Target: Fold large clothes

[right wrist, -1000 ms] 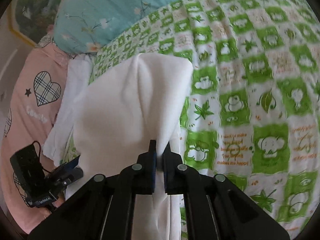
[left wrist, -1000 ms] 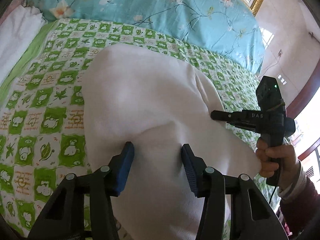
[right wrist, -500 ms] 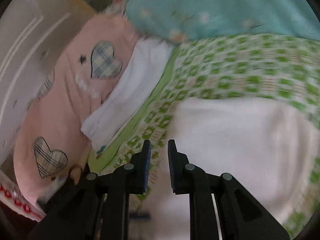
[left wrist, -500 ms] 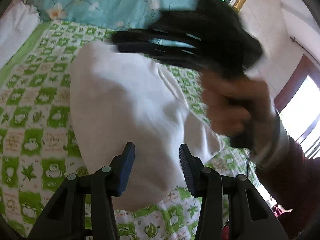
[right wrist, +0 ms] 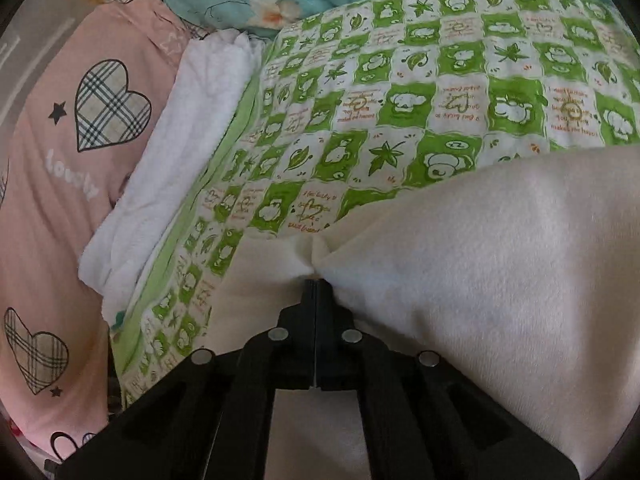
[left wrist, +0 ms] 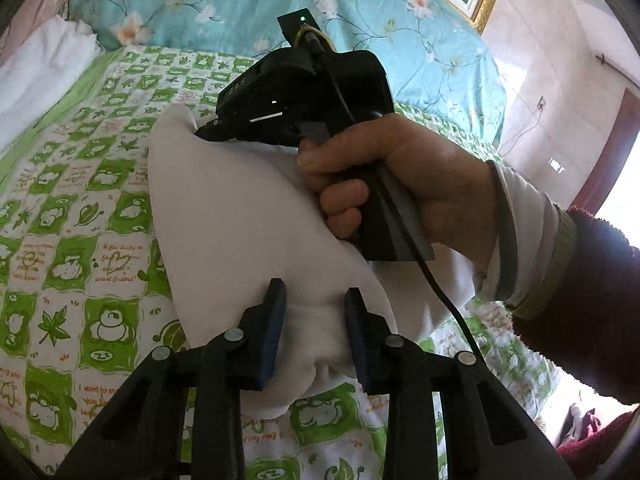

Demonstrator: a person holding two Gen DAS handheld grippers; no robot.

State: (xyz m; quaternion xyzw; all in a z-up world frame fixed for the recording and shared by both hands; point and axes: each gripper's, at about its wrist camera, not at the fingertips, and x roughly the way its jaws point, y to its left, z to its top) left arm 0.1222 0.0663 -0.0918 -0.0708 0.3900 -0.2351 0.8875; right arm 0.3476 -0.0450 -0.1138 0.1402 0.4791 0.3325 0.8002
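A folded white fleece garment lies on the green and white checked bed cover. My left gripper is open, its blue fingers either side of the garment's near folded end, not pinching it. My right gripper is shut on a fold at the garment's far edge. In the left wrist view the right gripper and the hand holding it reach across over the garment. The pinch itself is hidden there.
A blue floral quilt lies at the head of the bed. A folded white towel and a pink heart-print cloth lie along the bed's left side. A wall and window are at the right.
My right gripper let go of the near edge, swung across over the garment to its far side and shut on a fold there. My left gripper stayed open over the near end.
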